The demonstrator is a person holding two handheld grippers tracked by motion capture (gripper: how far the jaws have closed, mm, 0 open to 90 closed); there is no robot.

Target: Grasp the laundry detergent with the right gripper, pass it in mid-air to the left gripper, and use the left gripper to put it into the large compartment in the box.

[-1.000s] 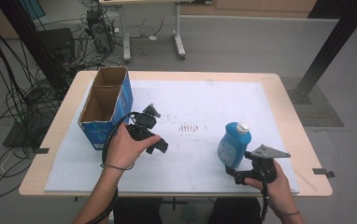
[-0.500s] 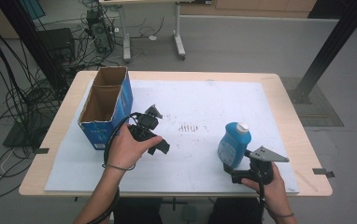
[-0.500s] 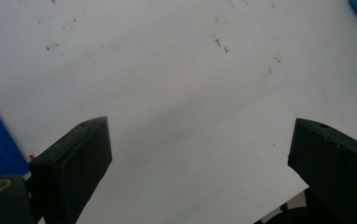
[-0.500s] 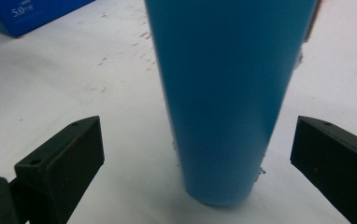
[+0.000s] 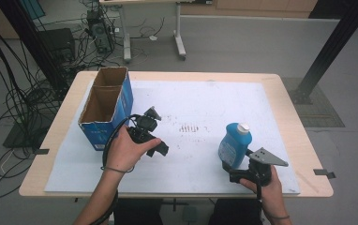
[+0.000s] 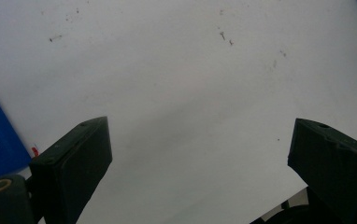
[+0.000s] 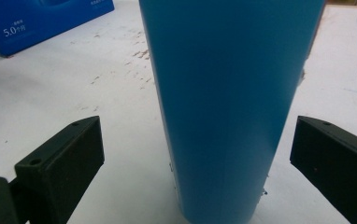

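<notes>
Straddling upright blue bottle point(image 7: 228, 102), right gripper point(image 7: 195, 158) fingers spread, untouching

The blue bottle point(image 7: 223, 107) stands upright between the wide-apart tongs point(image 7: 200, 163), untouched by either.

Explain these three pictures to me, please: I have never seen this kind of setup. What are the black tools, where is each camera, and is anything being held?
A person sits at a table covered by a white sheet, holding a hand-operated two-jaw gripper in each hand. The high view looks down from above the person's side. The other two pictures come from cameras riding on the grippers, looking along their black jaws.

The left gripper is beside an open blue cardboard box; its jaws are open over bare sheet. The right gripper is open with its jaws on either side of an upright blue bottle with a white cap, not touching it. So nothing is gripped yet; a grasp of the bottle looks likely next.
</notes>
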